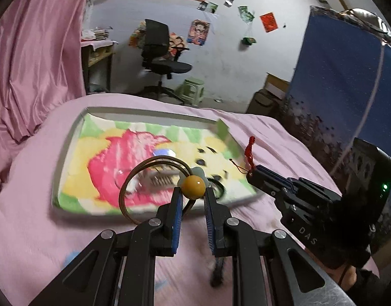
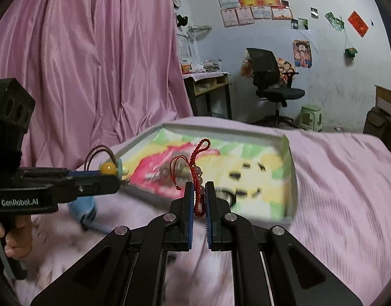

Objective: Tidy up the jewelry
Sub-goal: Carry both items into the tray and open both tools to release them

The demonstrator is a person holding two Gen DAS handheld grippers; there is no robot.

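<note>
Both views are moderately lit by soft, even room light with a cool cast on the far wall (image 1: 233, 58); no lamp or window shows, and shadows are faint. The pink curtain (image 2: 98, 58) carries a silky sheen along its folds. Motion blur smears the tray (image 1: 67, 153) and its printed cloth (image 2: 246, 168), and the pink bedsheet (image 2: 343, 178) too. The gripper fingers (image 1: 176, 209) stay sharp in each own view. Fisheye distortion bends straight lines near the edges, and the corners fall to black.
</note>
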